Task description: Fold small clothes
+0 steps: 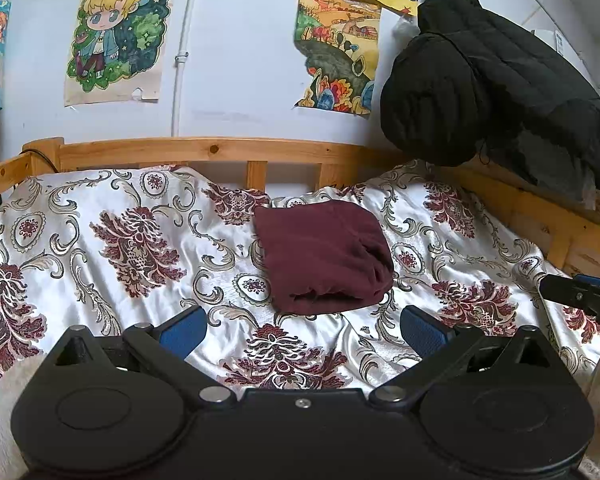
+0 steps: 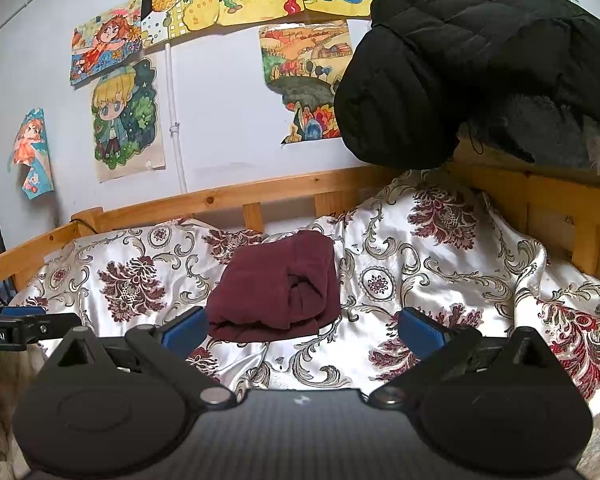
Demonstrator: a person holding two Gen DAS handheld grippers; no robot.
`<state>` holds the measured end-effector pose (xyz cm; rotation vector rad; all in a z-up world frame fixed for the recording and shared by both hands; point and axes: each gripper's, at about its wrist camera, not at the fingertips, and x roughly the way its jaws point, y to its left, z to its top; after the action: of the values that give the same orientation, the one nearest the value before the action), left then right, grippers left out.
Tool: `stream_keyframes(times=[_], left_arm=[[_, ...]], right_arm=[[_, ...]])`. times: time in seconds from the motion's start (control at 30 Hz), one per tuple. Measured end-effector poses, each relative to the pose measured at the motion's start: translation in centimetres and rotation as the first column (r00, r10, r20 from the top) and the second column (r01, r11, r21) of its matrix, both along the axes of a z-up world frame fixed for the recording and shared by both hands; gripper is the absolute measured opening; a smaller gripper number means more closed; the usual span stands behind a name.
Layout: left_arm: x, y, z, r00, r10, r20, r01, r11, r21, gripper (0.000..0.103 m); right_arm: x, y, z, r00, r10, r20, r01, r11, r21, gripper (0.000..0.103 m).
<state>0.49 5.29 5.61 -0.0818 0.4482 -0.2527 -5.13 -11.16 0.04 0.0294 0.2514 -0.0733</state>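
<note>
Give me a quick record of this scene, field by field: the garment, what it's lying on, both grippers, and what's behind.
garment: maroon cloth, folded into a compact bundle
surface: floral bedspread
left gripper: open, empty, short of the cloth
right gripper: open, empty
frame: wooden rail
background: black jacket over the rail, drawings on the wall

Floral satin bedspread (image 1: 100, 248), wooden bed rail (image 1: 220, 150), wall drawings (image 1: 116, 36), black puffer jacket (image 1: 480, 80)

Left gripper (image 1: 304, 330) and right gripper (image 2: 304, 330) — blue-padded fingers spread wide, empty.
</note>
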Motion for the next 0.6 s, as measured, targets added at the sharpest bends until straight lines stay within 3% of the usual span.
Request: stream_keyframes(times=[0.47, 0.6], left_arm=[[0.08, 0.18, -0.4, 1.0, 0.0, -0.012, 0.0, 1.0, -0.002, 0.102], [0.15, 0.0, -0.56, 0.999, 0.022, -0.023, -0.022, 0.999, 0.027, 0.102]], right_arm=[[0.13, 0.02, -0.12, 1.0, -0.002, -0.006, 0.002, 1.0, 0.004, 0.103], [0.21, -0.01, -0.22, 1.0, -0.001, -0.009, 0.001, 1.0, 0.003, 0.103]])
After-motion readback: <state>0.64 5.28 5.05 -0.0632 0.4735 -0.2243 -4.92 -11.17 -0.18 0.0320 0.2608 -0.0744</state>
